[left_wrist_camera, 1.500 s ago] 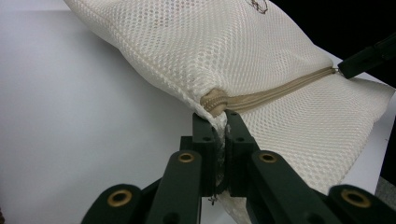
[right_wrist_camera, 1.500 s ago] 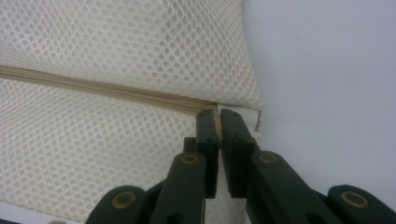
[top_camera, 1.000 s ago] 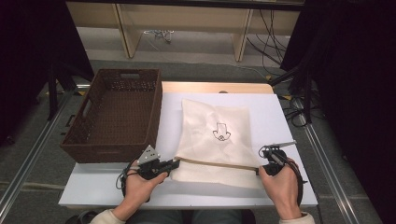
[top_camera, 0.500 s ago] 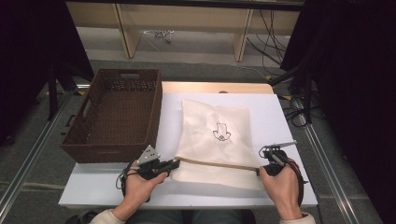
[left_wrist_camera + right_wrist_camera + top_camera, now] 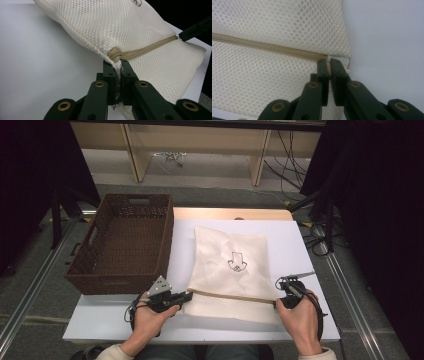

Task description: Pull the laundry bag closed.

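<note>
White table (image 5: 115, 320): brown basket (image 5: 122, 245) empty; left gripper (image 5: 187, 296), right gripper (image 5: 276, 303) clamp mesh bag (image 5: 230, 265) zipper ends.

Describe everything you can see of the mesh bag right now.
The mesh bag is cream netting with a small dark print on top and a tan zipper across its near end. It lies flat on the white table, right of the wicker basket. The left tool and right tool are shut on the zipper's opposite ends.
</note>
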`<state>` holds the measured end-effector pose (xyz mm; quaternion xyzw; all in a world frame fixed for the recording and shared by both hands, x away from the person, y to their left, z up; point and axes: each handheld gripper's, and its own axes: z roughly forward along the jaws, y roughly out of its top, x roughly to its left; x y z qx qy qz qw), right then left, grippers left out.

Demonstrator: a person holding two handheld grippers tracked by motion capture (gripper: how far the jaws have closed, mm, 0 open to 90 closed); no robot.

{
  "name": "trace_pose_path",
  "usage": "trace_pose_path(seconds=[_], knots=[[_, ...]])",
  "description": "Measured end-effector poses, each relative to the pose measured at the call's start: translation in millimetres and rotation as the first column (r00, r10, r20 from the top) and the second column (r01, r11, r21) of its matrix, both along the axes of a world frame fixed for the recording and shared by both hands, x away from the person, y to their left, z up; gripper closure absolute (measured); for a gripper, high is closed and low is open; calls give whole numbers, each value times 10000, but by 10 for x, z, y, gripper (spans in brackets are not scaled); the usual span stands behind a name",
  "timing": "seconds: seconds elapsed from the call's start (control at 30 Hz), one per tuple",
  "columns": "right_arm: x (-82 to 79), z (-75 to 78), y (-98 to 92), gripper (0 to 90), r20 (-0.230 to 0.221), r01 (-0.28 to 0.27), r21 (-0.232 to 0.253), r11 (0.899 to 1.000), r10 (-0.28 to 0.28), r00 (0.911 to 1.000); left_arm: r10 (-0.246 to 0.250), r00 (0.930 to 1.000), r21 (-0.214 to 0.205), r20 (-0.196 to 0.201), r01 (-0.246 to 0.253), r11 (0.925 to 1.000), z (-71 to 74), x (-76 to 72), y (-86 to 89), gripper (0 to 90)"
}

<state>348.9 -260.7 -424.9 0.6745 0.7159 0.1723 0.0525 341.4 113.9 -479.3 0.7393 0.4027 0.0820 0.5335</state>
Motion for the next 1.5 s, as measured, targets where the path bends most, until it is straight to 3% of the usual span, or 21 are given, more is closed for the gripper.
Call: trace_pose_path(seconds=[0.1, 0.17, 0.2, 0.47, 0.53, 0.7, 0.77, 0.87, 0.93, 0.97, 1.0, 1.03, 1.1, 1.17, 1.2, 1.23, 1.27, 1.3, 1.4, 1.47, 1.5], knots=[[2, 12, 30, 871, 167, 180, 39, 9998, -180, 9997, 9, 10000, 31, -64, -8, 10000, -6, -3, 0, 853], [18, -4, -28, 863, 726, -749, -181, 9970, 760, 9945, -24, 10000, 15, -54, 24, 10000, -14, -1, 0, 852], [10, 13, -5, 858, 721, -533, -157, 9985, 543, 9959, -24, 10000, 17, -62, 24, 10000, -15, 0, 1, 852], [-4, 28, 164, 795, 1097, -926, 57, 9957, 914, 9897, -100, 9999, 180, -55, 101, 9998, -26, -7, 4, 847], [-3, 28, 156, 773, 1121, -969, 340, 9947, 925, 9894, -162, 9998, 261, -87, 164, 9995, -31, -9, 8, 843], [13, 40, 85, 689, 1544, -1075, 352, 9936, 1009, 9828, -277, 9996, 448, -106, 281, 9986, -48, -23, 13, 817], [9, 77, 46, 631, 1419, -919, 323, 9952, 864, 9861, -407, 9992, 619, -12, 407, 9973, -56, -26, 16, 776], [28, 85, -72, 549, 1875, -658, 786, 9947, 501, 9810, -748, 9972, 1118, 5, 743, 9909, -70, -38, 19, 705], [36, 86, -103, 535, 1930, -697, 868, 9938, 518, 9798, -845, 9964, 1140, 8, 839, 9899, -81, -43, 14, 681], [31, 101, -99, 521, 1705, -67, 887, 9960, -86, 9853, -895, 9960, 1169, 14, 888, 9892, -85, -48, 10, 639], [38, 104, -137, 516, 1564, -260, 877, 9958, 120, 9876, -1084, 9941, 1422, 36, 1068, 9841, -82, -56, 14, 614], [45, 100, -151, 510, 1472, 123, 998, 9949, -270, 9887, -1127, 9936, 1368, 97, 1104, 9844, -88, -65, 3, 574], [73, 67, -217, 503, 1599, 15, 906, 9959, -160, 9870, -1366, 9906, 1571, 92, 1335, 9785, -77, -91, -6, 503], [85, 44, -263, 496, 1386, 507, 1028, 9934, -648, 9882, -1657, 9857, 1769, 317, 1577, 9715, -68, -110, -14, 417], [105, 5, -315, 493, 1710, 103, 1115, 9937, -294, 9848, -1621, 9857, 1846, 458, 1512, 9711, -63, -127, -23, 388], [100, 15, -305, 489, 1450, 574, 1329, 9895, -767, 9865, -1797, 9822, 1988, 542, 1658, 9659, -53, -132, -20, 362], [118, -1, -350, 487, 1565, 287, 1154, 9929, -467, 9866, -1772, 9817, 2164, 700, 1584, 9634, -45, -148, -23, 342], [115, -5, -366, 487, 1546, 330, 1339, 9904, -538, 9865, -1788, 9813, 2194, 711, 1595, 9625, -40, -154, -21, 316], [121, -4, -361, 482, 1345, 823, 1058, 9910, -962, 9862, -1723, 9805, 2325, 945, 1466, 9615, -19, -179, -7, 282], [130, -12, -408, 477, 1338, 450, 1171, 9921, -607, 9891, -1712, 9792, 2349, 1086, 1421, 9616, -3, -195, 0, 262], [128, -6, -398, 476, 1205, 681, 1136, 9912, -818, 9893, -1759, 9774, 2366, 1173, 1445, 9608, 10, -203, 5, 260]])
